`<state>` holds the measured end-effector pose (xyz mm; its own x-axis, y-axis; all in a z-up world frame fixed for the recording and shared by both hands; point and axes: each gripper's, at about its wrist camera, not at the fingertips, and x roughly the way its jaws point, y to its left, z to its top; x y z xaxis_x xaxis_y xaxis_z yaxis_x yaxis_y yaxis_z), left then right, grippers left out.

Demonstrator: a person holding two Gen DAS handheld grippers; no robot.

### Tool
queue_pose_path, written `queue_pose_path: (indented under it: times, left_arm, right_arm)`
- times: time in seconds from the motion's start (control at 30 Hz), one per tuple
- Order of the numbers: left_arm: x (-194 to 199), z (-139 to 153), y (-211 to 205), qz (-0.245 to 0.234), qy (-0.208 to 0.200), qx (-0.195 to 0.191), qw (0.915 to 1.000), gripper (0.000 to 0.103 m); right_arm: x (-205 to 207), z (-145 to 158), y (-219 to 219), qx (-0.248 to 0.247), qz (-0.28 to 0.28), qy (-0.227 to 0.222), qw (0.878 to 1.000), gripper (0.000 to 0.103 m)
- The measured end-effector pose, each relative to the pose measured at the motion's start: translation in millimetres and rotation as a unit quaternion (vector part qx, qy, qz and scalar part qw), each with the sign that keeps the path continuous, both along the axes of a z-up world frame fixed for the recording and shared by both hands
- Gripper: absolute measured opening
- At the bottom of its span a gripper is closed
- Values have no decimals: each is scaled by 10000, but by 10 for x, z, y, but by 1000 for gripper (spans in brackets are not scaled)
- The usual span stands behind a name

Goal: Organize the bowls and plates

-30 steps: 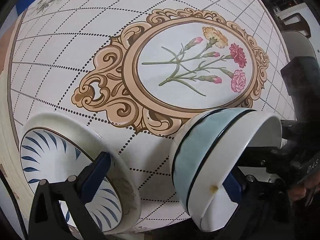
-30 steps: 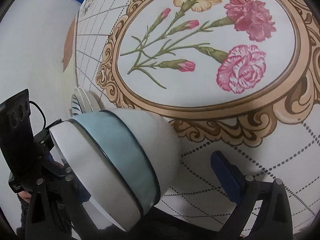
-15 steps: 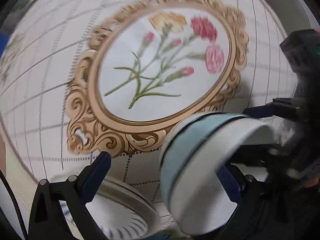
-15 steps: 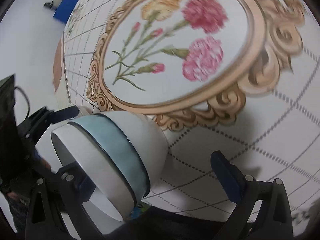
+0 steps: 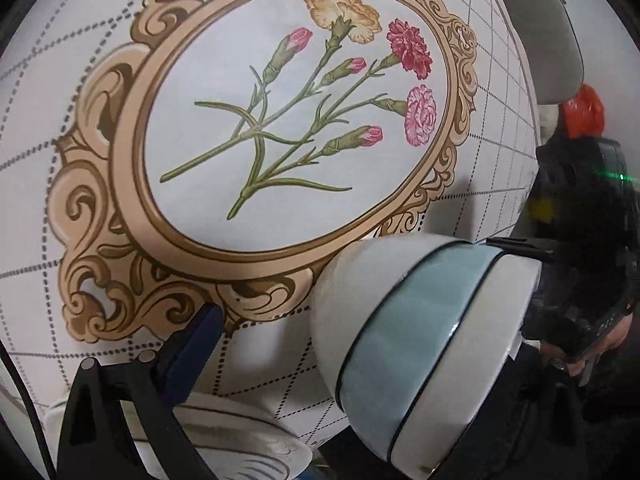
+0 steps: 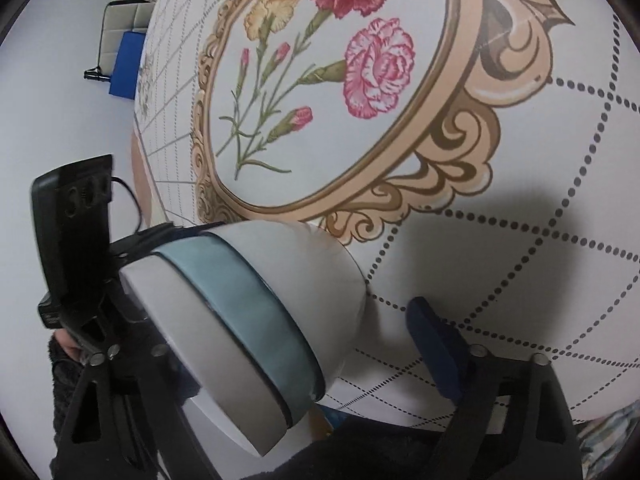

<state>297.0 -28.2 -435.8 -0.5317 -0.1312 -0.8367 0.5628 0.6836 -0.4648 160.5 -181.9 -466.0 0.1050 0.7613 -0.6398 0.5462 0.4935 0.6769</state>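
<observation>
A white bowl with a pale blue band lies tipped on its side over the table's near edge, mouth turned back toward me. It fills the right half of my left gripper, whose left finger stands bare and far from it. The other finger is hidden behind the bowl. In the right wrist view the bowl covers the left side of my right gripper. Its jaws are closing, and the right finger stays clear of the bowl. What carries the bowl is hidden. A blue-leaf plate lies below the left finger.
The tablecloth bears a carnation medallion. A grey chair and an orange-red bag stand beyond the table's right edge. Another chair with a blue cover stands far left. A person's hand holds the right gripper.
Both grippers rolled and shifted across the table. The plate slid from the left side to the bottom edge of the left wrist view. The right gripper's free finger came nearer the bowl.
</observation>
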Motion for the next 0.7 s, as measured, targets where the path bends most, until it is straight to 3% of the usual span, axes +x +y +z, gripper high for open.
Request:
queue_pose_path:
  times: [0.2, 0.27, 0.3, 0.37, 0.53, 0.7]
  left_arm:
    - [-151, -19, 110, -36, 17, -29, 10000, 101]
    - [-166, -25, 91, 23, 72, -73, 9999, 95]
    - [-176, -34, 88, 107, 179, -142, 9997, 86]
    - [-194, -43, 100, 312, 367, -238, 9986, 78]
    - [-263, -59, 137, 346, 400, -231, 9983, 78]
    - [-249, -103, 196, 693, 621, -364, 9950, 68]
  right_arm:
    - [-83, -33, -90, 226, -63, -76, 9997, 83]
    - [-102, -43, -72, 357, 2, -142, 9993, 83]
    - [-117, -40, -68, 357, 0, -171, 9992, 83]
    - [-135, -56, -69, 376, -50, -187, 9991, 83]
    - [-204, -91, -55, 470, -92, -181, 9987, 83]
    - [-277, -141, -72, 834, -314, -292, 9956, 74]
